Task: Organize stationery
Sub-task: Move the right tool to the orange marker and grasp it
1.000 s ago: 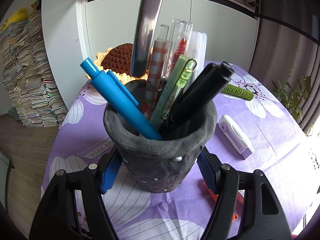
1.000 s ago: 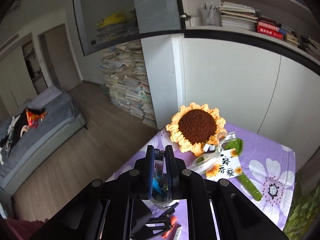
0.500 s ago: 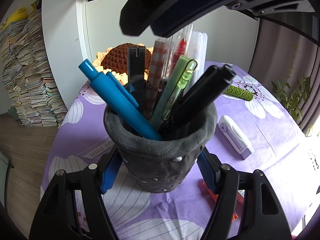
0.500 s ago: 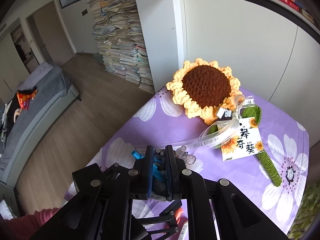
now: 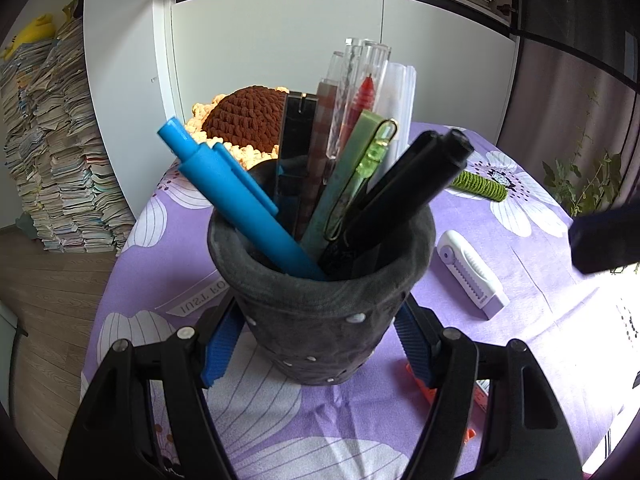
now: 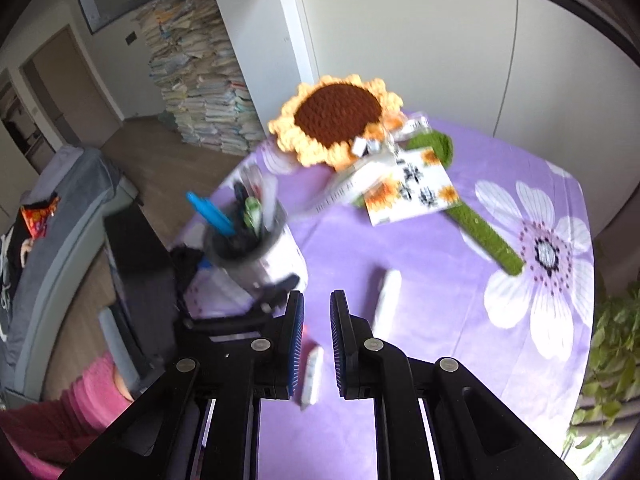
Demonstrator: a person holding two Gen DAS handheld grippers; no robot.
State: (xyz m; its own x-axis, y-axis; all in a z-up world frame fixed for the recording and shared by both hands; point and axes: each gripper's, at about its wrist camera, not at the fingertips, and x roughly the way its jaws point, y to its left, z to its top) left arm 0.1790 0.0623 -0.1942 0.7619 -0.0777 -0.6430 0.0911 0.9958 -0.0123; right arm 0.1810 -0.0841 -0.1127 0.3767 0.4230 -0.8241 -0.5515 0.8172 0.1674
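Holding cup (image 5: 320, 312) clamped in left tongs (image 5: 316, 344) on surface (image 5: 540, 344). Ruler (image 5: 296, 160) newly dropped into cup; right tongs (image 6: 316, 336) now empty, near-closed, swung away toward eraser (image 6: 387, 296), likely next.

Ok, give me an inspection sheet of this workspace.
Surface: purple flowered cloth on a table.
Job's things: grey cup upright, holding a blue pen, black ruler, black markers and more. A white case lies loose beside it.
Clutter: crochet sunflower with a card. An orange item is mostly hidden.
Grippers: left gripper clamps the cup. Right gripper is shut and empty, above the cloth.
Cables: nothing seen.
Surroundings: paper stacks, white cabinets, plant, pink sleeve.
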